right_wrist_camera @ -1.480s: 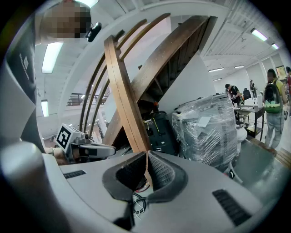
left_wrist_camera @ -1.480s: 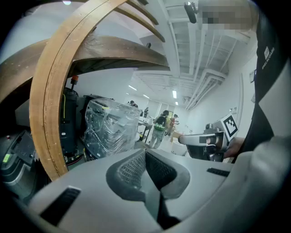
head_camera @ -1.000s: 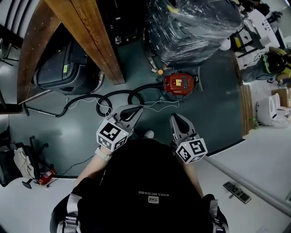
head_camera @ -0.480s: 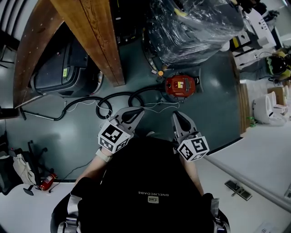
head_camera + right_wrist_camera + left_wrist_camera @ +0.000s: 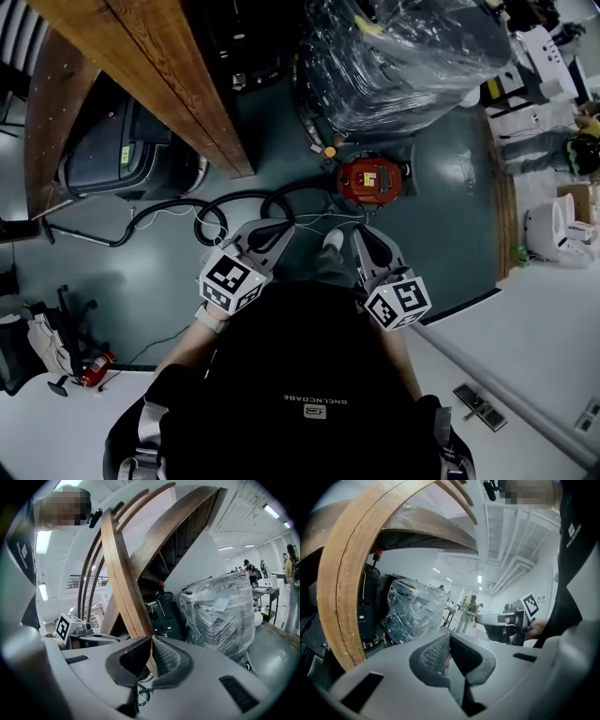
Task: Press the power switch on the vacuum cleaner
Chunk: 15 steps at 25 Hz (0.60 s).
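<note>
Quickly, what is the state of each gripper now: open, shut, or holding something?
Left gripper: shut, nothing between its jaws.
Right gripper: shut, nothing between its jaws.

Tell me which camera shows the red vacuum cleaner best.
The head view: the whole red vacuum cleaner shows from above, on the floor ahead. The left gripper view gives only a red sliver past the left tongs, probably the vacuum. The right gripper view shows none of its body, only cables.
</note>
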Tool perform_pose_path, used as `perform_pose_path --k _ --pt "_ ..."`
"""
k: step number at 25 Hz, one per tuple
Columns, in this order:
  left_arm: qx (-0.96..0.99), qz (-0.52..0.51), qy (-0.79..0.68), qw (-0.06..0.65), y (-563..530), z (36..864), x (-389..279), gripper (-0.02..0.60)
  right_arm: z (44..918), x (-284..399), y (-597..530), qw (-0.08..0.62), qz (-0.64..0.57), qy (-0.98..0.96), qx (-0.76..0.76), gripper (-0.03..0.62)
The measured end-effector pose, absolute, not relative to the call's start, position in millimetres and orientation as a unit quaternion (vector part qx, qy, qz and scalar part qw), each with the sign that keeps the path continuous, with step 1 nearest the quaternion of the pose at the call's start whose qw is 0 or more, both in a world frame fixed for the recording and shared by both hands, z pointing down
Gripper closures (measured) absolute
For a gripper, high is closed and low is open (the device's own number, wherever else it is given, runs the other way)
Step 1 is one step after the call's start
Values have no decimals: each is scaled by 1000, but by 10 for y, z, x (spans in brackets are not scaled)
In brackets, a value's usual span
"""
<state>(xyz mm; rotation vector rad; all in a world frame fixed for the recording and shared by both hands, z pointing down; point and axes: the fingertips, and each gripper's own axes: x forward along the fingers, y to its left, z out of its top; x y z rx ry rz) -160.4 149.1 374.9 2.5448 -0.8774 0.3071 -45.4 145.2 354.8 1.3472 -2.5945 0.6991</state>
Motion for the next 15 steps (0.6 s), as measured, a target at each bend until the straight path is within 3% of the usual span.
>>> perform_pose_path --k 15 --pt "877 124 -395 245 651 3803 55 566 3772 1081 584 84 263 -894 353 560"
